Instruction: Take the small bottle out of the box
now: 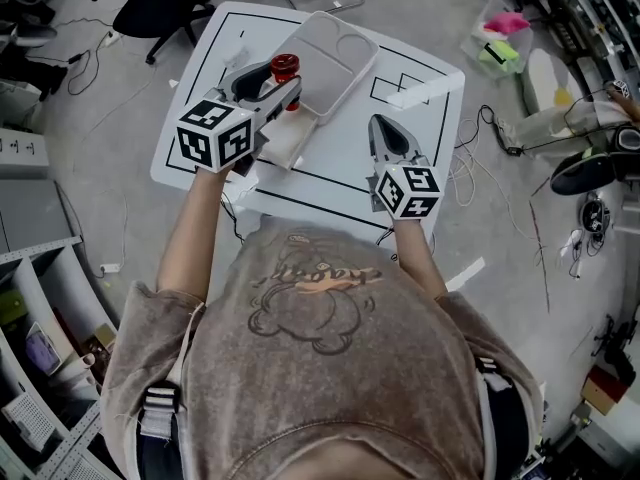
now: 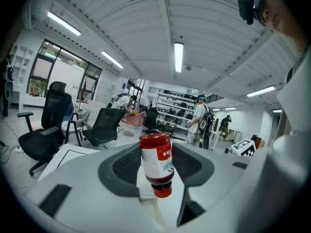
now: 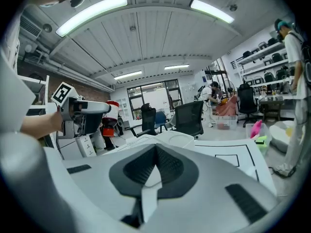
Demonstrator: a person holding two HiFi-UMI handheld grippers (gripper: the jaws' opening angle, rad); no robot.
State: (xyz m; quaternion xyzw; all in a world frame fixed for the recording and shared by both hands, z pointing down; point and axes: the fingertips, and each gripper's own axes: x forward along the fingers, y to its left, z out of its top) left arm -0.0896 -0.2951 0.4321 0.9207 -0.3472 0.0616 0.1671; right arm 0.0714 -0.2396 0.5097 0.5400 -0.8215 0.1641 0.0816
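Note:
A small bottle [image 1: 285,68] with a red cap, a dark body and a white label [image 2: 156,161] sits between the jaws of my left gripper [image 1: 278,83], which is shut on it. It hangs in the air over the near left edge of the clear plastic box [image 1: 335,53] on the white table [image 1: 425,98]. In the left gripper view the bottle fills the gap between the dark pads [image 2: 121,166]. My right gripper [image 1: 378,121] is to the right of the box over the table, jaws shut with nothing in them [image 3: 156,149]. The right gripper view shows the left gripper [image 3: 85,113] and the bottle [image 3: 111,118] from the side.
A white carton [image 1: 283,143] lies under the left gripper. Black lines mark rectangles on the table [image 1: 400,88]. Office chairs [image 1: 165,3] stand beyond it, cables [image 1: 470,173] trail on the floor at the right, shelving [image 1: 40,308] at the left. People stand far off [image 2: 199,118].

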